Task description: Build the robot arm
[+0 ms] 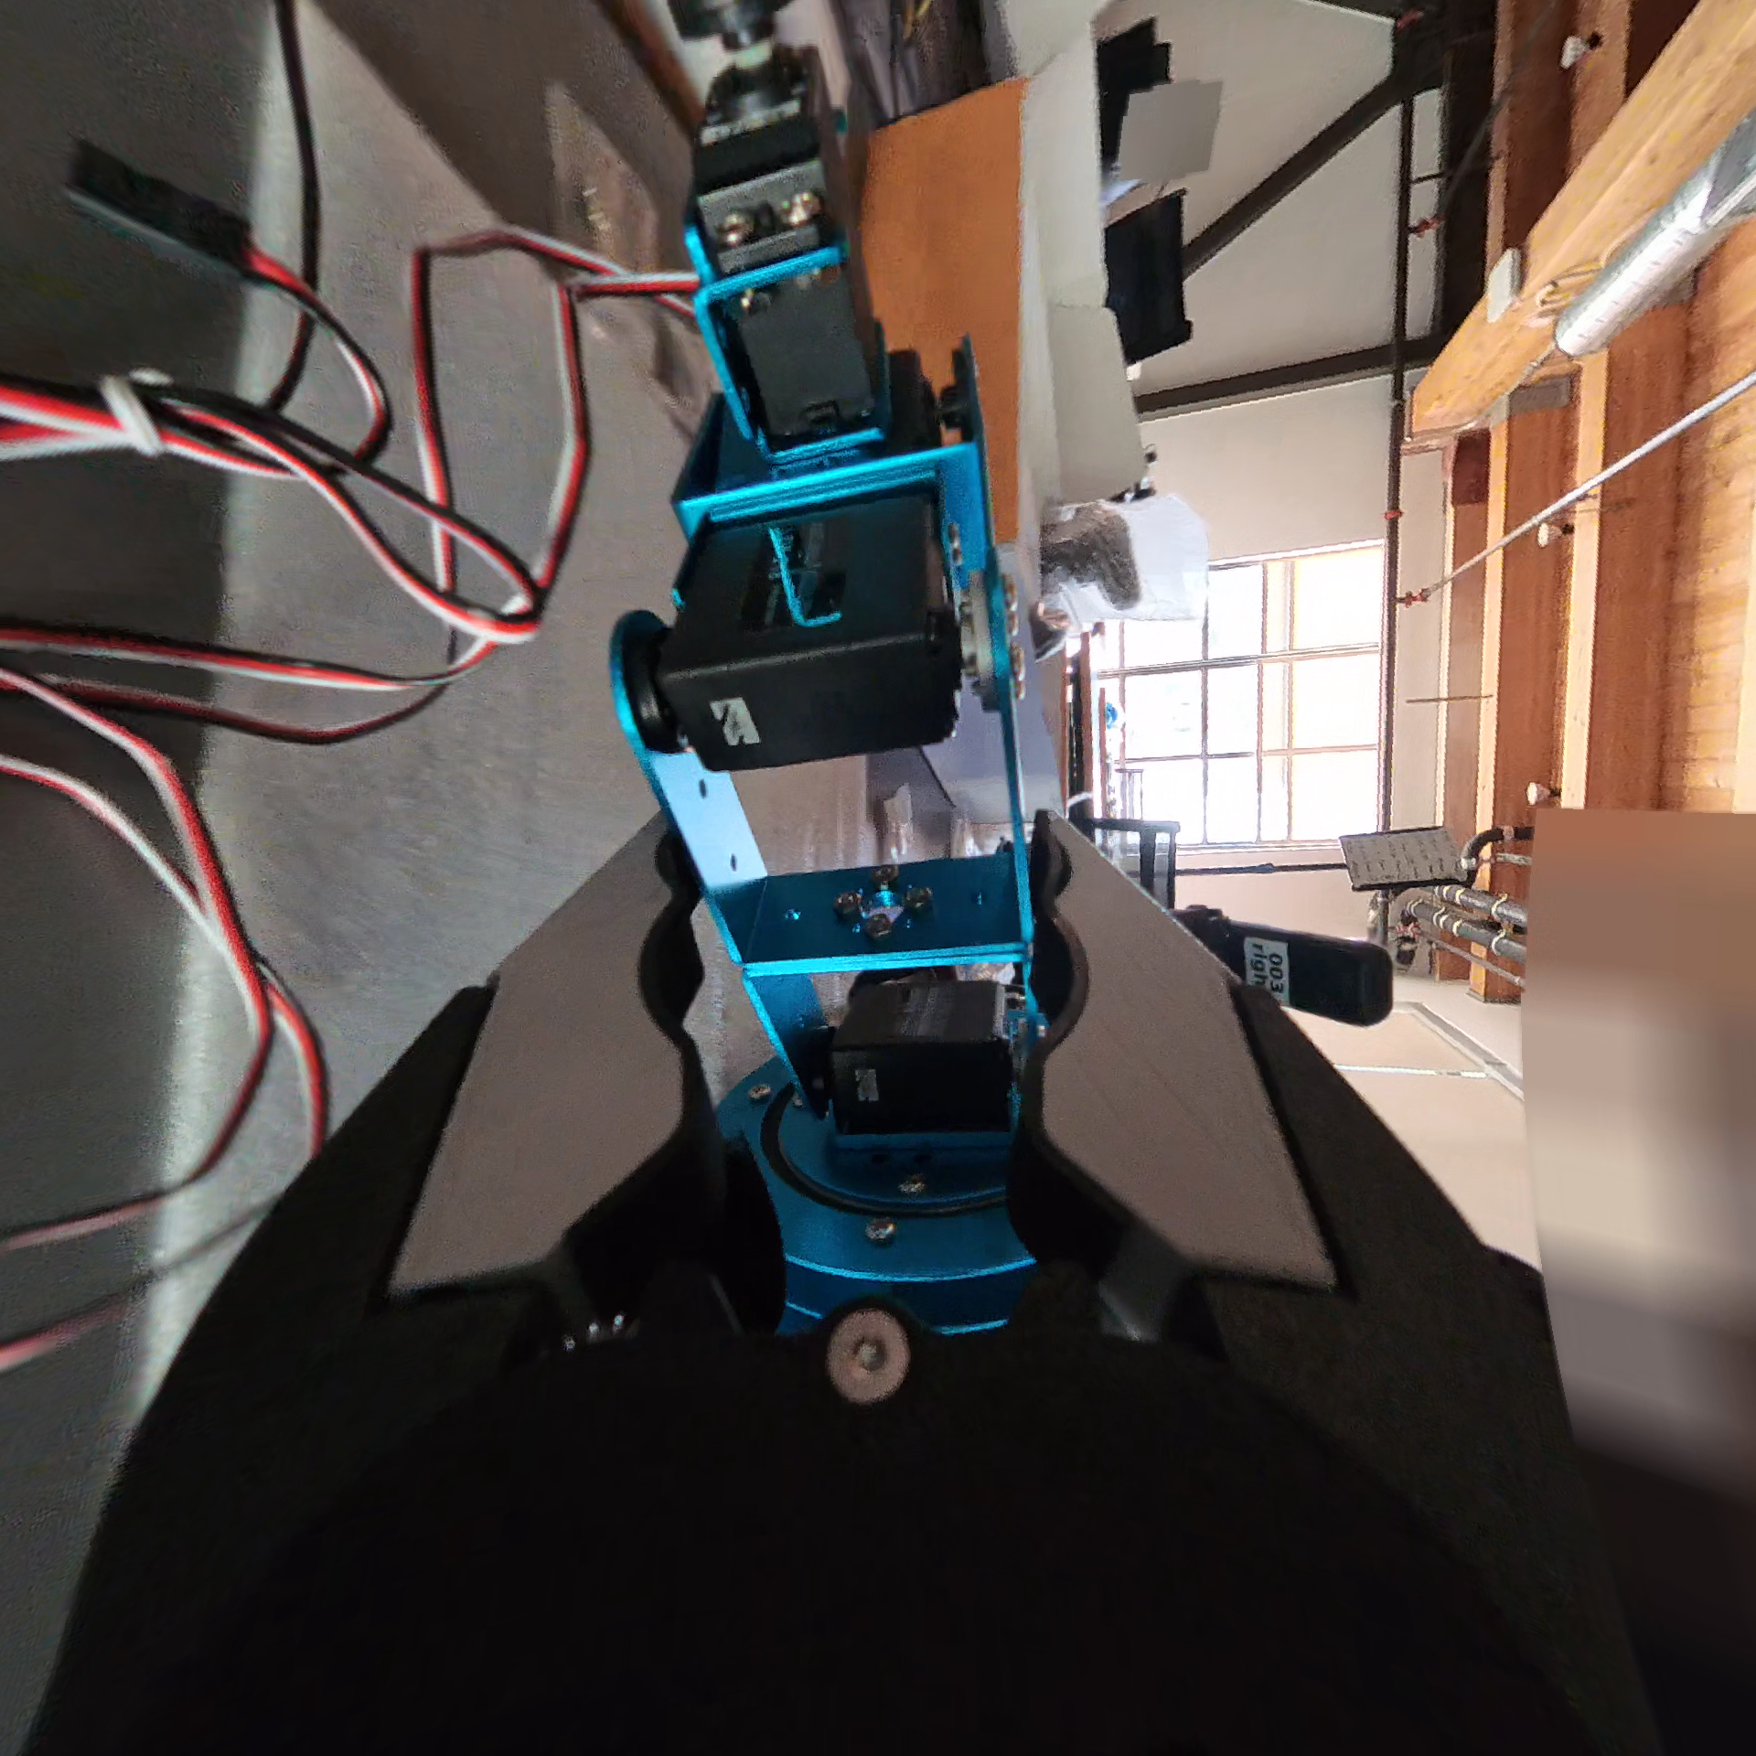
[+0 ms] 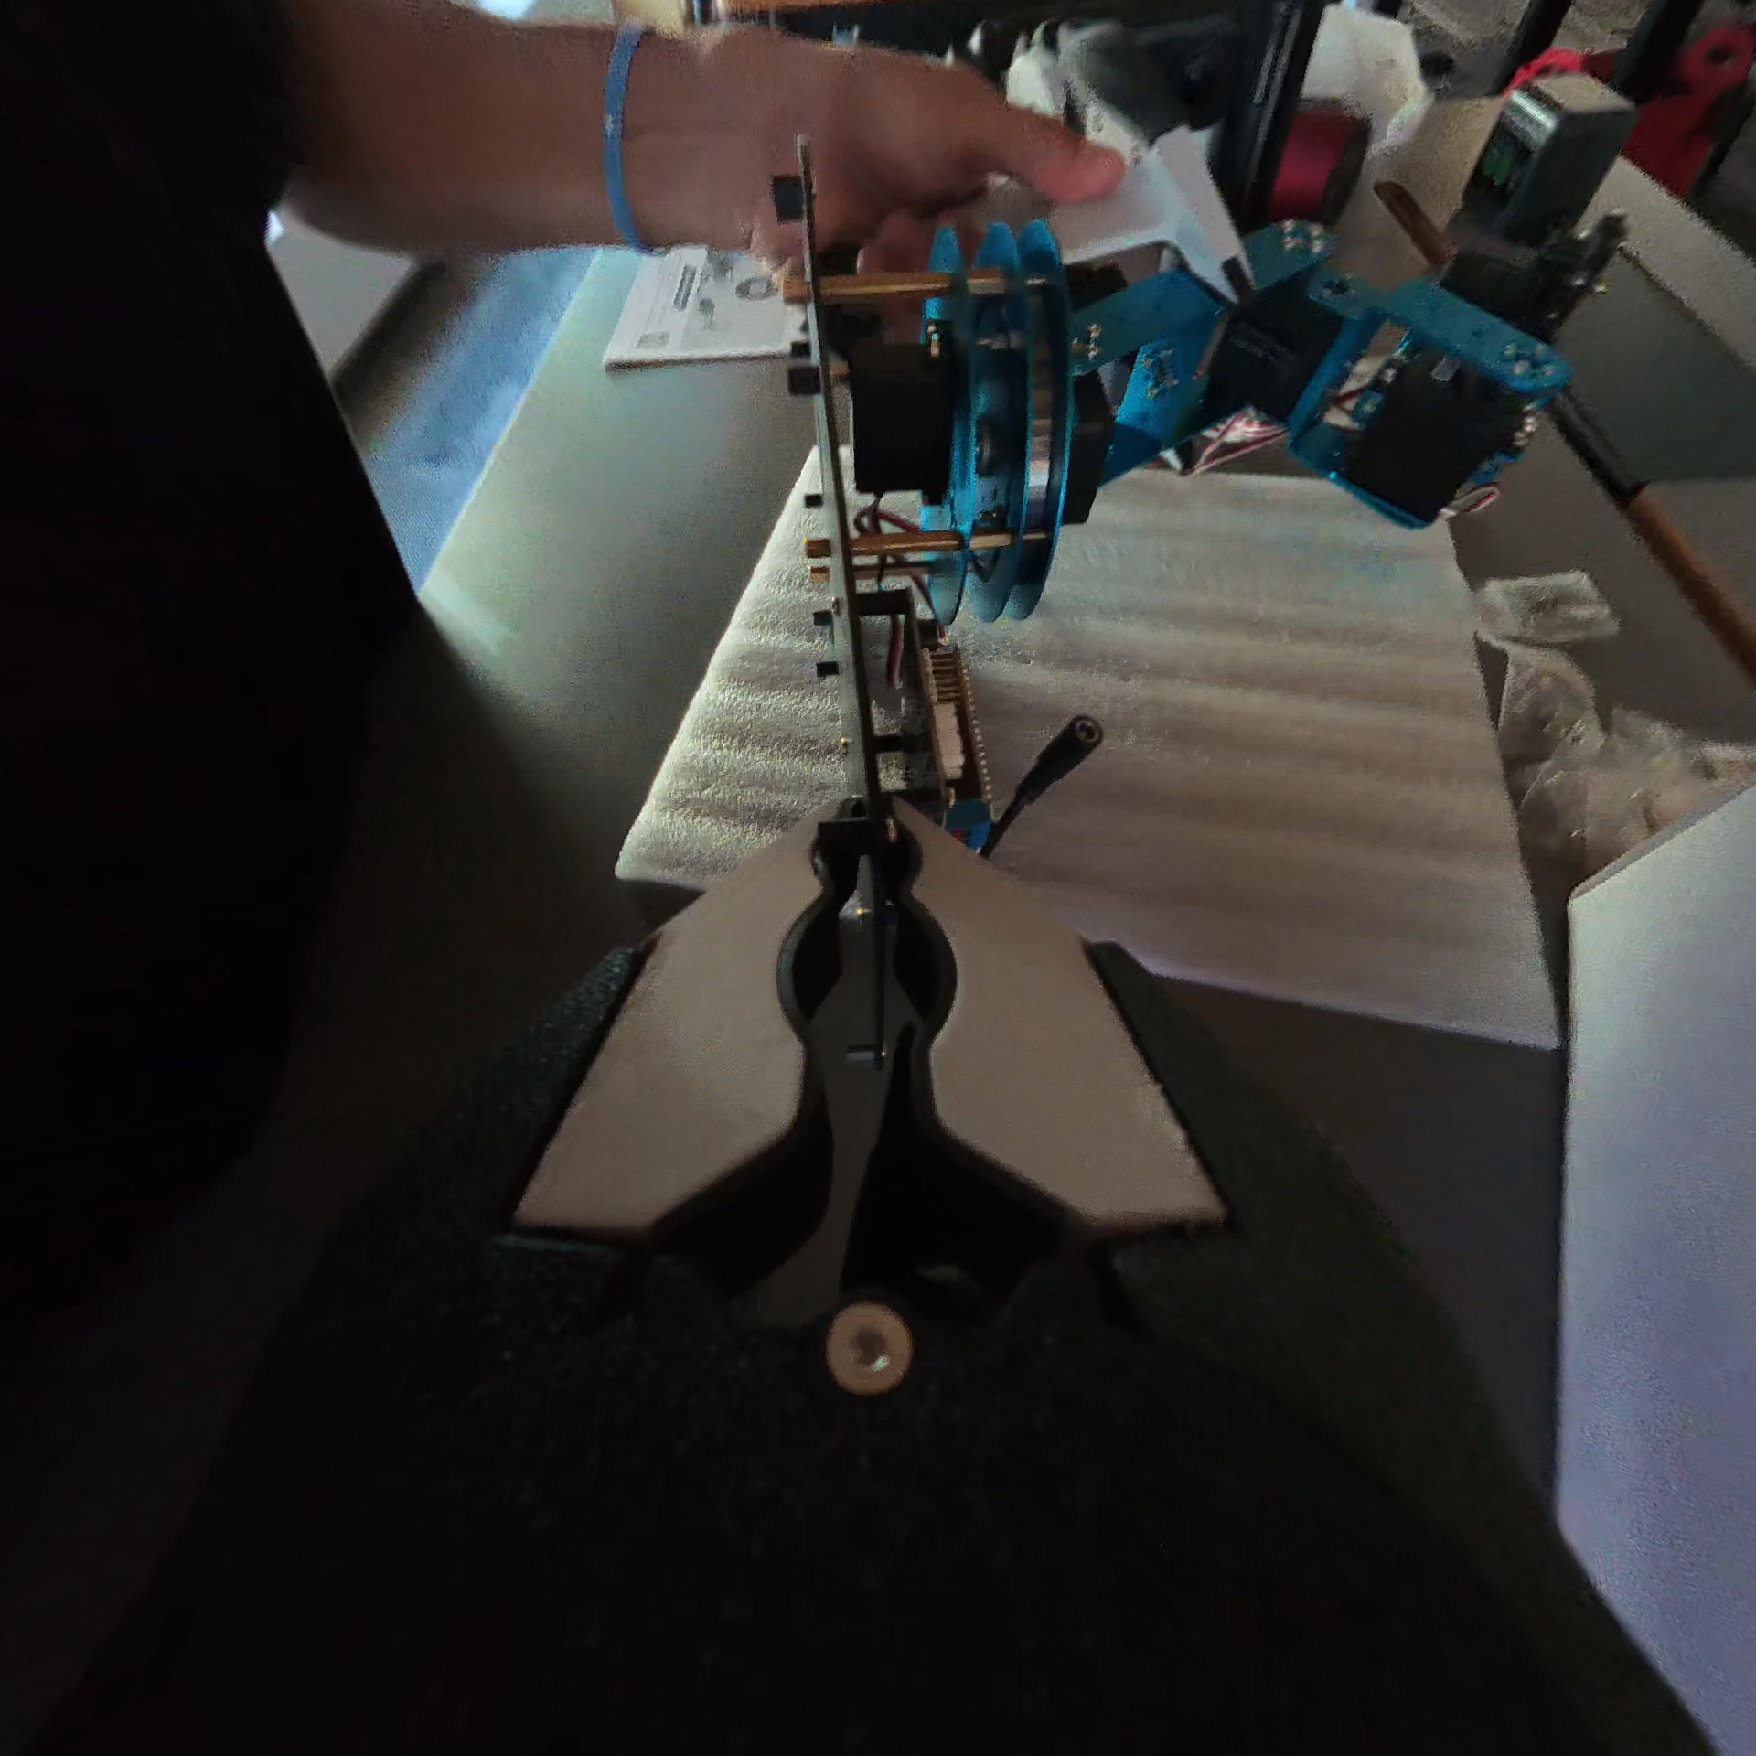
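Note:
A small blue metal robot arm [image 1: 722, 836] with black servos [image 1: 817, 665] is held sideways in the air. My left gripper [image 1: 860, 903] is shut on its lower blue bracket just above the round turntable [image 1: 903, 1245]. My right gripper [image 2: 869, 836] is shut on the edge of the arm's thin black base plate [image 2: 836, 456], seen edge-on. Blue discs [image 2: 998, 418] on brass standoffs join the plate to the arm [image 2: 1178, 380]. A circuit board [image 2: 941, 722] and a black plug lead [image 2: 1055, 751] hang on the plate. Red, white and black servo wires [image 1: 447, 532] trail loose.
A white foam sheet [image 2: 1235, 760] lies under the arm on a grey table. A booklet [image 2: 694, 314] lies farther back. A person's hand [image 2: 836, 143] with a blue wristband is above the plate. A white box flap [image 2: 1653, 1140] stands at the right.

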`<state>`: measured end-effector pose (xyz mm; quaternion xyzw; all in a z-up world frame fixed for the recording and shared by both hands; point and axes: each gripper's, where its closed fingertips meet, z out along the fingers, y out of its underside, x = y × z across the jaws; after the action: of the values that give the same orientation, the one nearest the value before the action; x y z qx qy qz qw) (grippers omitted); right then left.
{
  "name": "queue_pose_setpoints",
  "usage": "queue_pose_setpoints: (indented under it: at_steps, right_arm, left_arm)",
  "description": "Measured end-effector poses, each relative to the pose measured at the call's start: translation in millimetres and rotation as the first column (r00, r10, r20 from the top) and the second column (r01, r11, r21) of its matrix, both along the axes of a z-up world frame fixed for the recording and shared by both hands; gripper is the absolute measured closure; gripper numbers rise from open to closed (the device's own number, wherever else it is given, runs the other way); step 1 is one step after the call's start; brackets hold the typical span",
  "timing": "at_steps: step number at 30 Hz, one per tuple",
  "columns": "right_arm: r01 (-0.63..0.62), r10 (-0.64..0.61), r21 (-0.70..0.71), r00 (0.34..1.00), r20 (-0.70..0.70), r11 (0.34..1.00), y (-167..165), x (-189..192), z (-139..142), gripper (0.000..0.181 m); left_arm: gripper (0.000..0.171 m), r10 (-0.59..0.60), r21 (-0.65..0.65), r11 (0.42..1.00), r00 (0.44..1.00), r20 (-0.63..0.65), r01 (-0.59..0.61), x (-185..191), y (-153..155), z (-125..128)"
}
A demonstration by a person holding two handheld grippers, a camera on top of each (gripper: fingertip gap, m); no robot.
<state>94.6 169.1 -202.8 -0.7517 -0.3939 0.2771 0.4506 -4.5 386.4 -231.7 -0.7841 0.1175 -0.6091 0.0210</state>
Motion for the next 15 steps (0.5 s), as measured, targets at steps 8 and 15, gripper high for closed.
queue_pose_setpoints:
  at_steps: [8, 15]
  right_arm:
    - [-0.061, -0.038, 0.278, 0.94, 0.339, 0.959, 7, -4, 25, 0.179]
    - [-0.26, -0.156, 0.54, 0.78, 0.606, 0.8, 61, -14, -11, 0.179]
  left_arm:
    - [0.106, 0.026, 0.348, 0.936, 0.995, 0.096, -0.058, -34, -10, 90]
    - [0.107, 0.034, 0.652, 0.752, 0.993, 0.112, -0.1, -64, 10, 113]
